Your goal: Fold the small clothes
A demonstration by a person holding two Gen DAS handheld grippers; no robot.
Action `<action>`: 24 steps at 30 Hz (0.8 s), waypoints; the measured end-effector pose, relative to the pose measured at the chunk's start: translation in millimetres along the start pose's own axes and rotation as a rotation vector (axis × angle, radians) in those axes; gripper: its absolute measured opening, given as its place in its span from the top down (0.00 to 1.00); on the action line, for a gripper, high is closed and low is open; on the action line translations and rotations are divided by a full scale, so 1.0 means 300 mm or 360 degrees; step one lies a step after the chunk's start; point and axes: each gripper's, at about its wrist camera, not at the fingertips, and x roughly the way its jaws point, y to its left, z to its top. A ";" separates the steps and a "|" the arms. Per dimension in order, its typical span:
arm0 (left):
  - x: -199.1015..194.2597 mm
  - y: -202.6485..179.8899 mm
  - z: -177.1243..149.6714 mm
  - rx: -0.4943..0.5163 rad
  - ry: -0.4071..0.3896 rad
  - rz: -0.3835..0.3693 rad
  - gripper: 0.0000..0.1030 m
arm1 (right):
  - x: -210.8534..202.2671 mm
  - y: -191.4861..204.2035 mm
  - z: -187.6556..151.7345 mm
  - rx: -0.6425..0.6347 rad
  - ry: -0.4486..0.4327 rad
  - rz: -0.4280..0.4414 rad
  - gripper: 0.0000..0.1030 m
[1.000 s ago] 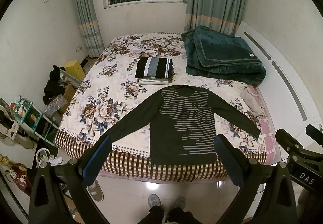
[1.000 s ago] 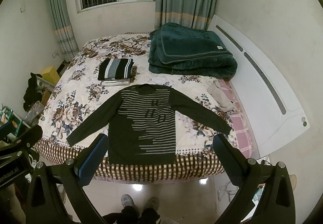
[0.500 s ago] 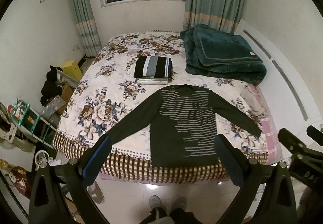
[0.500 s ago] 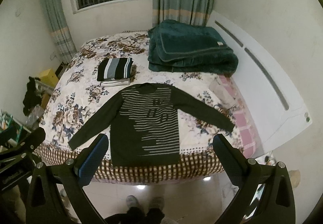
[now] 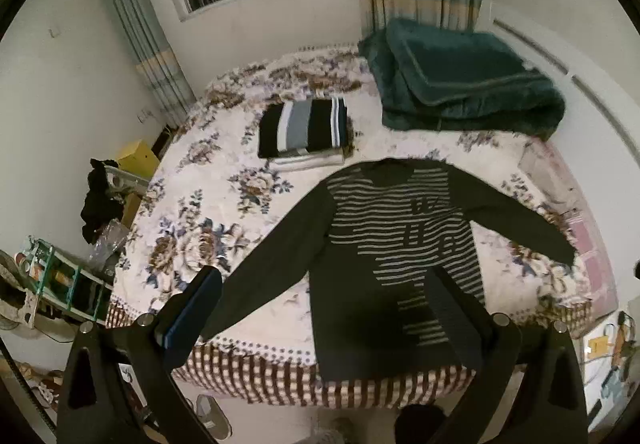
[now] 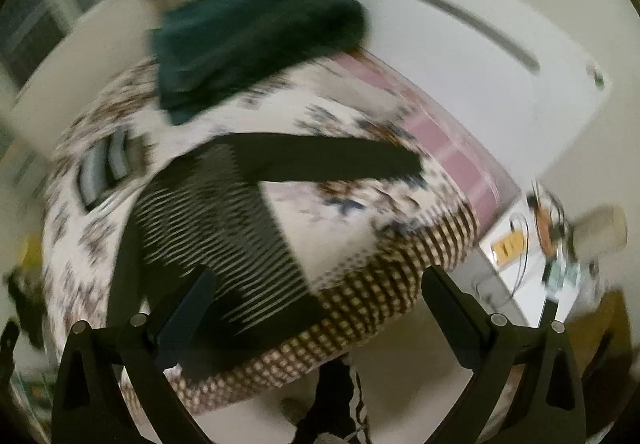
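A dark long-sleeved sweater (image 5: 396,244) with pale stripes lies flat on the floral bed (image 5: 224,204), sleeves spread, hem at the near edge. My left gripper (image 5: 326,308) hovers open above the hem and left sleeve, holding nothing. The right wrist view is blurred: the sweater (image 6: 208,220) and its right sleeve (image 6: 328,160) lie ahead, and my right gripper (image 6: 320,308) stands open over the bed's near right corner, empty. A folded striped stack (image 5: 304,128) sits beyond the collar.
A folded dark green blanket (image 5: 460,84) lies at the back right of the bed by the white headboard (image 5: 592,92). Shelves and clutter (image 5: 60,276) stand on the floor at left. A bedside unit with cables (image 6: 532,252) is at right. The person's feet (image 5: 416,424) show below.
Both grippers have moved closer to the bed's near edge. The right gripper has swung to the right and tilted, blurring its view. Both stay open and empty; the sweater has not moved.
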 end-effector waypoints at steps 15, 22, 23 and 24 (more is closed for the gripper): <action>0.967 -0.444 0.060 -0.0086 0.0537 0.0156 0.00 | 1.467 -0.764 0.437 0.0891 0.0449 -0.0093 0.05; 1.304 -0.589 0.017 -0.0103 0.0667 0.0175 0.00 | 1.846 -0.944 0.451 0.1269 0.0428 0.0075 0.15; 1.349 -0.615 0.015 -0.0093 0.0679 0.0170 0.00 | 1.879 -0.954 0.446 0.1322 0.0419 0.0116 0.18; 1.379 -0.633 0.019 -0.0088 0.0684 0.0162 0.00 | 1.916 -0.963 0.439 0.1396 0.0407 0.0167 0.25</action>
